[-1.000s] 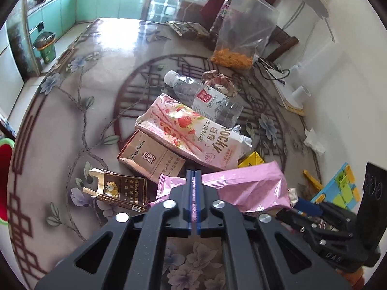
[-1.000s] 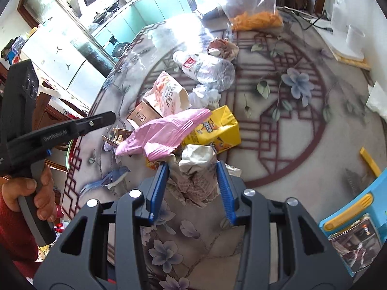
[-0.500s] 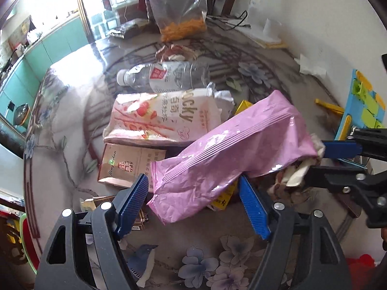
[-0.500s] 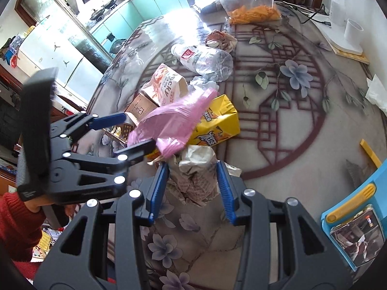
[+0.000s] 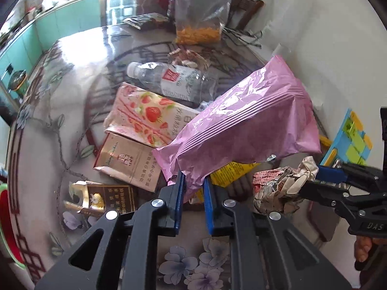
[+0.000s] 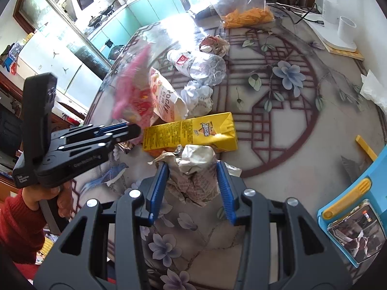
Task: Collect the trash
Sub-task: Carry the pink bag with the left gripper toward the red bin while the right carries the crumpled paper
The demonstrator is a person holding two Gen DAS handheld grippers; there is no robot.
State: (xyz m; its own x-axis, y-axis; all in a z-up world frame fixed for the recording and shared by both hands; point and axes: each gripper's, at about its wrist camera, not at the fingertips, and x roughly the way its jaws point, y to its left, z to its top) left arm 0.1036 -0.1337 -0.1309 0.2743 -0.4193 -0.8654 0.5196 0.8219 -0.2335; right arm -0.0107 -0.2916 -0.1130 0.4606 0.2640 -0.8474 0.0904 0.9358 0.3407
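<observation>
Two grippers grip trash: left gripper (image 5: 192, 181) apparently pinching pink wrapper (image 5: 244, 125), right gripper (image 6: 192, 169) crumpled paper (image 6: 193, 171).

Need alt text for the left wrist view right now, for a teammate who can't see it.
The left gripper pinches the lower end of a pink wrapper above a patterned table littered with a water bottle, a strawberry snack pack and cartons. At right, the right gripper holds crumpled paper.

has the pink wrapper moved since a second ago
Yes. The pink wrapper lay flat beside the yellow box; now it is raised over the strawberry snack bag, its end pinched in the left gripper, whose jaws have just closed.
</observation>
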